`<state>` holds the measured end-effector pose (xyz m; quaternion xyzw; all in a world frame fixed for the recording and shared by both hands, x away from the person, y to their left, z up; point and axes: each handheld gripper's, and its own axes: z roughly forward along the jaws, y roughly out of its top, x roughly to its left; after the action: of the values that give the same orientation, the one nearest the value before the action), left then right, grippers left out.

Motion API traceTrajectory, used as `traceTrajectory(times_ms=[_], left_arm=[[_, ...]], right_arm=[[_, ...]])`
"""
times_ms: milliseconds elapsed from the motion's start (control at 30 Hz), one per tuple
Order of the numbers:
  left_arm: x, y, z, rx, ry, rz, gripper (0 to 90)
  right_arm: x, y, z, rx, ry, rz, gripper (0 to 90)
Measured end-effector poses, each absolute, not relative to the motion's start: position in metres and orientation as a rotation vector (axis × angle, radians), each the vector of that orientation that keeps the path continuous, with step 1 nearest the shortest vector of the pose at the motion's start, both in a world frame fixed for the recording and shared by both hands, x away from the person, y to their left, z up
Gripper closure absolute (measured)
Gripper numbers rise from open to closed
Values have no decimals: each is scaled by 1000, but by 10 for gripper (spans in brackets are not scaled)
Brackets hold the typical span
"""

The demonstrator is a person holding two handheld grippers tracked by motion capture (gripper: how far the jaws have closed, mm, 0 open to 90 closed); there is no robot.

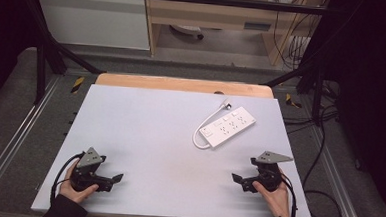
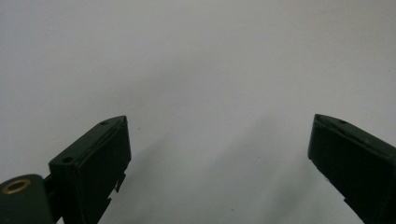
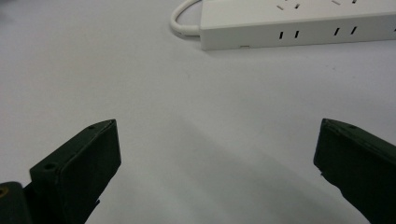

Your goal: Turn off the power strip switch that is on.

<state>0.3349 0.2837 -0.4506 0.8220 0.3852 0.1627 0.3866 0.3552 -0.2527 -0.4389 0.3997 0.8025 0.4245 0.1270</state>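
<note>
Bare table (image 1: 144, 131) lies between the left tool (image 1: 111, 178) and right tool (image 1: 241, 182), with free passage across. The strip (image 1: 228, 126) and its cord (image 1: 203, 129) lie ahead of the right tool, seemingly well apart from it.

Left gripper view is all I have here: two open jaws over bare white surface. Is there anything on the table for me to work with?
Observer: Yes, a white power strip lies on the table, toward the far right.
Operator: Which gripper is closer to it?
Observer: The right gripper; the strip sits ahead of its open jaws in the right gripper view, untouched.
Operator: Is its cord out of the way?
Observer: The cord loops along the strip's left side, and its plug rests by the strip's far end.
</note>
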Motion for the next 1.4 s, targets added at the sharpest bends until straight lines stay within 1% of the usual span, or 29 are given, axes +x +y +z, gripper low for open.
traceTrajectory(times_ms=[600, 1400], left_arm=[[336, 284, -451, 2092, 988, 419, 55], [335, 285, -450, 2087, 990, 421, 55]], right_arm=[[362, -249, -437, 1150, 2336, 1222, 12], [371, -241, -424, 1142, 2287, 1184, 26]])
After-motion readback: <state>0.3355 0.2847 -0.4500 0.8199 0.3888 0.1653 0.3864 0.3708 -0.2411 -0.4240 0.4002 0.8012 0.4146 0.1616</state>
